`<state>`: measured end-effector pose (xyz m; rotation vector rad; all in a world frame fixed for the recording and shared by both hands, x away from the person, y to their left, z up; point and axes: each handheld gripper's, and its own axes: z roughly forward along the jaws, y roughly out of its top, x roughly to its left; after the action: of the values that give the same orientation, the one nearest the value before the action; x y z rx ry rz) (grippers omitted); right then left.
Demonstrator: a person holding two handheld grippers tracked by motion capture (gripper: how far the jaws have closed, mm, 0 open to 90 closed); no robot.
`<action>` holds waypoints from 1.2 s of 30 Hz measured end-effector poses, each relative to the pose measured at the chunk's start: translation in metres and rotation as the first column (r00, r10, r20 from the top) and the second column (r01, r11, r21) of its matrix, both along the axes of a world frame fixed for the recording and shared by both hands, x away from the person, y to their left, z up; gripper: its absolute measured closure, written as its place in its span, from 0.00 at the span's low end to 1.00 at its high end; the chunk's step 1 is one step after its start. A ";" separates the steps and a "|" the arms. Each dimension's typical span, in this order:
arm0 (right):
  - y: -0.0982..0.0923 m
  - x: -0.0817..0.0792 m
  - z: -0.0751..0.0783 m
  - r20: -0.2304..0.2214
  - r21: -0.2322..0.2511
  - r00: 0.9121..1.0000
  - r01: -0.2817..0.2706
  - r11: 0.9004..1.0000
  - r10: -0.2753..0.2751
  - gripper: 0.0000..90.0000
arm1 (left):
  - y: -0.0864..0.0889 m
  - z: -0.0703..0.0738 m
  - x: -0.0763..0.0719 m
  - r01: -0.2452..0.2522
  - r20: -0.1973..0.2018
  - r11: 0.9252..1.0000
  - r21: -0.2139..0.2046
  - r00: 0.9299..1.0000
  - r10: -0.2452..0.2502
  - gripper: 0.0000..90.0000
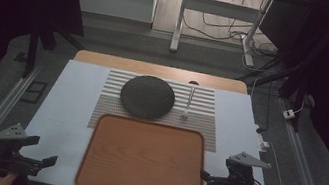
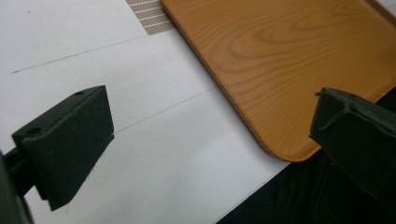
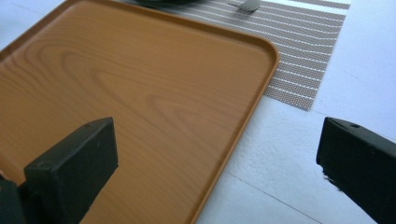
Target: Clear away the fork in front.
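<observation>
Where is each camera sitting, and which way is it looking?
High view: above the near table edge, looking forward and down at the wooden rectangular tray, dark round plate and small spoon; both hands show holding the left gripper and right gripper.
Left gripper view: on the left gripper, looking past its open jaws at the tray's near corner.
Right gripper view: on the right gripper, looking past its open jaws across the tray toward the striped mat.
Every view shares the tray.

I see a tray (image 1: pixel 143 162) of smooth wood-grain with a soft sheen at lower centre, and above it a woven striped mat (image 1: pixel 198 118) bearing a matt, rough dark plate (image 1: pixel 147 96). The table cover (image 1: pixel 66 106) looks like matt white paper, the spoon (image 1: pixel 187 105) pale and glossy.
</observation>
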<state>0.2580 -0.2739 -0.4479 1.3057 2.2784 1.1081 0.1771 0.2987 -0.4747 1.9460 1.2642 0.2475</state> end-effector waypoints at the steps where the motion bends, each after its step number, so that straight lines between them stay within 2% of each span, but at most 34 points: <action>1: 0.000 0.000 0.000 0.000 0.002 1.000 0.005 1.000 -0.005 0.00 | 0.000 0.000 0.000 -0.001 0.003 1.000 0.000 1.000 0.001 0.00; 10: 0.001 0.001 -0.001 -0.021 -0.016 1.000 -0.003 1.000 0.003 0.00 | -0.001 -0.001 0.006 0.014 -0.034 1.000 0.006 0.999 -0.014 0.00; 27: 0.004 0.001 -0.001 -0.021 -0.035 1.000 -0.019 0.999 0.019 0.00 | -0.002 -0.002 0.007 0.026 -0.041 1.000 0.004 0.999 -0.025 0.00; 36: 0.009 0.000 0.001 -0.009 -0.064 0.999 -0.048 0.997 0.048 0.00 | -0.001 -0.002 0.007 0.024 -0.043 1.000 0.000 0.999 -0.024 0.00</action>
<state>0.2584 -0.2650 -0.4471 1.2391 2.3423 1.0384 0.1841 0.2976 -0.4764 1.9755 1.2671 0.1952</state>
